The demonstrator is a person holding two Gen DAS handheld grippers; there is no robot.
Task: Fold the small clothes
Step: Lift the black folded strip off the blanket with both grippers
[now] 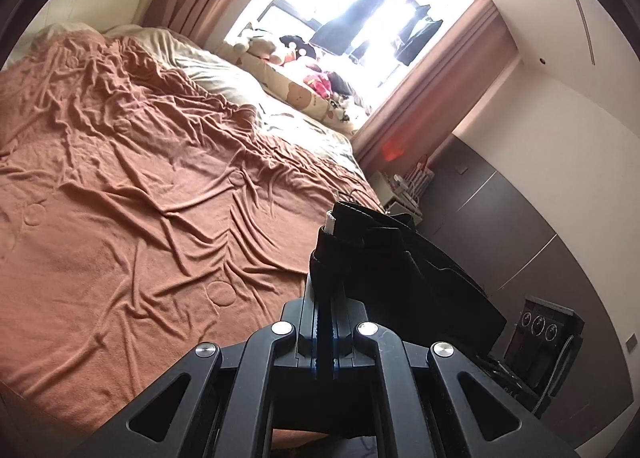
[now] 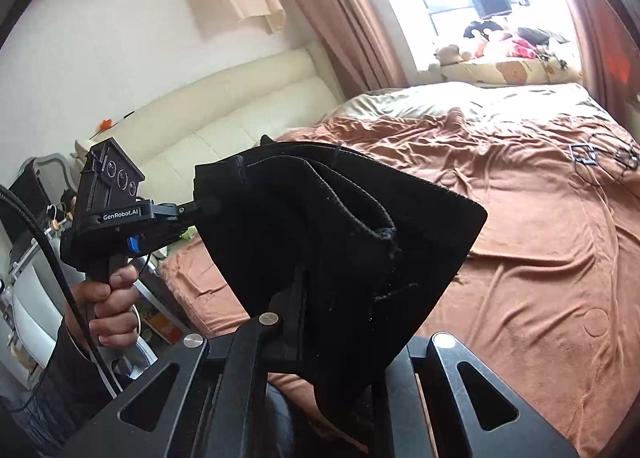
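Observation:
A small black garment (image 2: 340, 234) hangs in the air between both grippers, above the near edge of the bed. My left gripper (image 1: 326, 290) is shut on one end of it (image 1: 384, 262); it also shows in the right wrist view (image 2: 200, 207), held by a hand. My right gripper (image 2: 320, 298) is shut on the other end, and the cloth drapes over its fingers and hides the tips. The garment is bunched, with its elastic waistband folded inward.
The bed is covered with a wrinkled rust-brown blanket (image 1: 140, 177) (image 2: 520, 197). Pillows and plush toys (image 1: 304, 69) lie by the bright window. A cream headboard (image 2: 224, 125) is at the left. A bedside table (image 1: 400, 193) and dark wardrobe stand to the right.

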